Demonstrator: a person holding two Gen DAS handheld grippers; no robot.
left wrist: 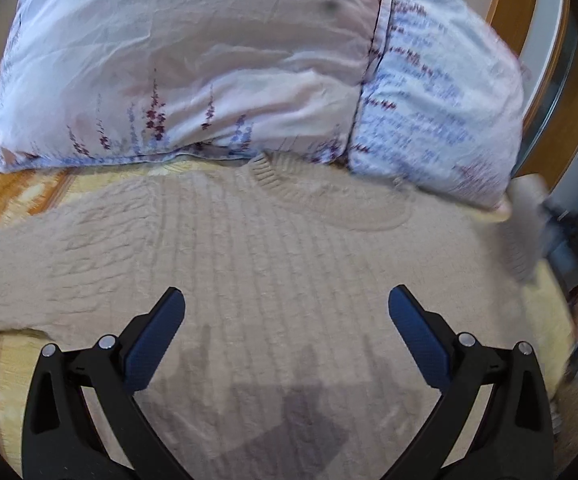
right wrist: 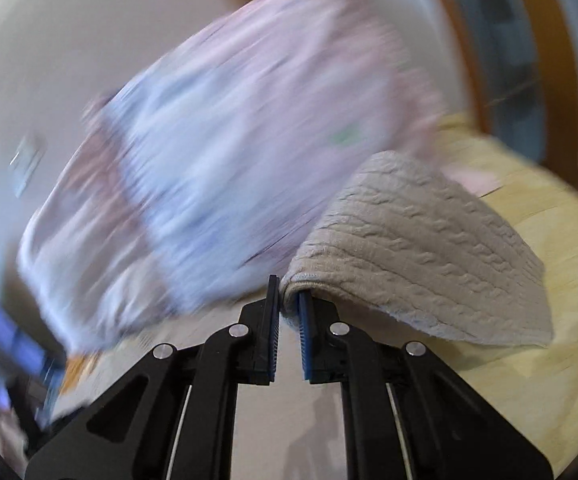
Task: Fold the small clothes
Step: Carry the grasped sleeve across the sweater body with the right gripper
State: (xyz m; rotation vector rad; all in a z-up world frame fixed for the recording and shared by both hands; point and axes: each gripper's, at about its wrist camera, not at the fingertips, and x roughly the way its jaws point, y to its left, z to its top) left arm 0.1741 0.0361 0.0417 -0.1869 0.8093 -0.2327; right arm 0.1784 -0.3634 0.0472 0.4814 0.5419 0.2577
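Note:
A beige cable-knit sweater (left wrist: pixel 257 248) lies spread flat on the bed, its collar toward the pillow and one sleeve stretched out to the left. My left gripper (left wrist: pixel 287 304) is open and empty, hovering just above the sweater's body. My right gripper (right wrist: pixel 289 292) is shut on the sweater's sleeve (right wrist: pixel 421 248) and holds it lifted off the bed, the knit draping to the right of the fingers. The right gripper shows blurred at the right edge of the left wrist view (left wrist: pixel 529 228).
A large floral pillow (left wrist: pixel 229 64) lies just beyond the sweater's collar; it shows blurred in the right wrist view (right wrist: pixel 229 152). The yellow bedspread (left wrist: pixel 5 364) lies under the sweater. A wooden frame (left wrist: pixel 517 4) stands at the far right.

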